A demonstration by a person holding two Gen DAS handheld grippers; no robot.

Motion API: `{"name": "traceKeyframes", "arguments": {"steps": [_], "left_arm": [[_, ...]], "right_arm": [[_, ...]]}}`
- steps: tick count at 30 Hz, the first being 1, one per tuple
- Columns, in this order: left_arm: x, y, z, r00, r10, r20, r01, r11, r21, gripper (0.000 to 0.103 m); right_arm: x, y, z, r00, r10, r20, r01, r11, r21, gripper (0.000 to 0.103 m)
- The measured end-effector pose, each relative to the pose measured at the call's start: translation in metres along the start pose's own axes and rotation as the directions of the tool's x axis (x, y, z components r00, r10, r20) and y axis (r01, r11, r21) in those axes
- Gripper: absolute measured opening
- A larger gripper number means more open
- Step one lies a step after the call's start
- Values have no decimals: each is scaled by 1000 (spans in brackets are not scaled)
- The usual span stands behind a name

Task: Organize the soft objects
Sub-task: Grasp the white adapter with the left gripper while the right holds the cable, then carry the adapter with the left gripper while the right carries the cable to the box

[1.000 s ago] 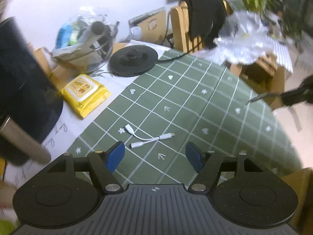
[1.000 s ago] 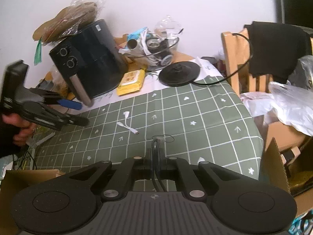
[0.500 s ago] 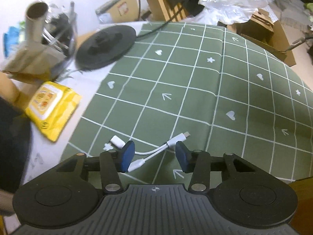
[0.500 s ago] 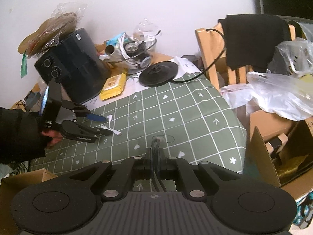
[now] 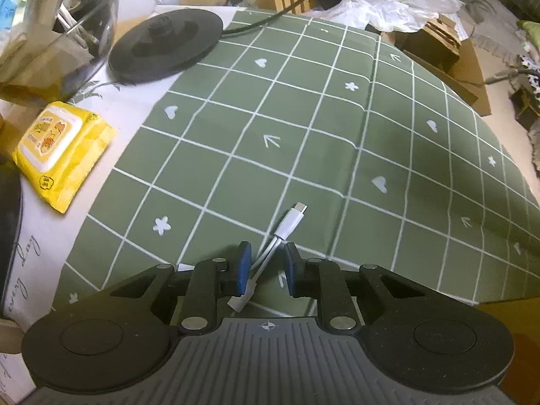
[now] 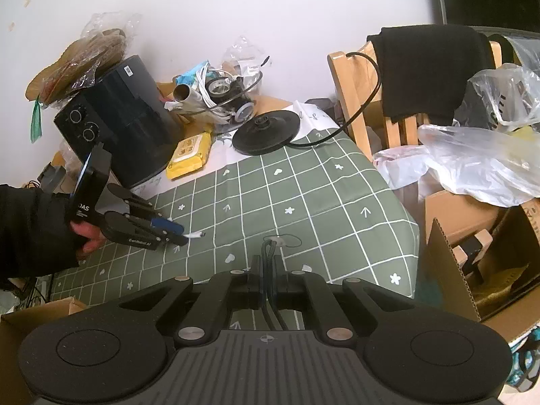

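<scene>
A white adapter cable lies on the green checked tablecloth. My left gripper points steeply down over it. Its blue pads are closing with the cable's two thin leads between them, and a gap still shows on the right side. The right wrist view shows this gripper, held by a hand in a black sleeve, low on the cloth with the cable's plug sticking out past the tips. My right gripper is shut on a thin dark cord that loops just past its fingertips.
A yellow wipes pack, a black kettle base and a black air fryer stand at the table's back left. A wooden chair with black cloth, plastic bags and cardboard boxes crowd the right edge.
My left gripper came down over the white cable and its jaws narrowed around it. The right gripper stayed shut on the dark cord and barely moved.
</scene>
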State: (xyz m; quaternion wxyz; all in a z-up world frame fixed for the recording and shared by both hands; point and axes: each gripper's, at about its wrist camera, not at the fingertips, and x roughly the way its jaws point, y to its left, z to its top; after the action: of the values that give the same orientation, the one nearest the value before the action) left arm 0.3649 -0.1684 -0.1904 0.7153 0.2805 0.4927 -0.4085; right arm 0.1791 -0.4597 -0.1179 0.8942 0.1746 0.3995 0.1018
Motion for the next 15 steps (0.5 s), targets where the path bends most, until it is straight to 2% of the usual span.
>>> {"name": "traceKeyframes", "arguments": {"steps": [3, 5, 6, 15], "left_arm": [[0, -4, 0, 1000, 15, -19, -14, 999, 28, 18], [0, -8, 1, 999, 40, -36, -38, 998, 53, 7], [1, -9, 1, 998, 49, -42, -46, 997, 60, 5], [-8, -14, -8, 996, 85, -31, -85, 996, 24, 3]], "right_arm": [[0, 1, 0, 1000, 2, 0, -2, 1000, -1, 7], [-1, 2, 0, 1000, 3, 1, -3, 1000, -3, 7], [-1, 3, 0, 1000, 3, 2, -3, 1000, -3, 7], [-8, 11, 1, 1000, 11, 16, -11, 1000, -18, 7]]}}
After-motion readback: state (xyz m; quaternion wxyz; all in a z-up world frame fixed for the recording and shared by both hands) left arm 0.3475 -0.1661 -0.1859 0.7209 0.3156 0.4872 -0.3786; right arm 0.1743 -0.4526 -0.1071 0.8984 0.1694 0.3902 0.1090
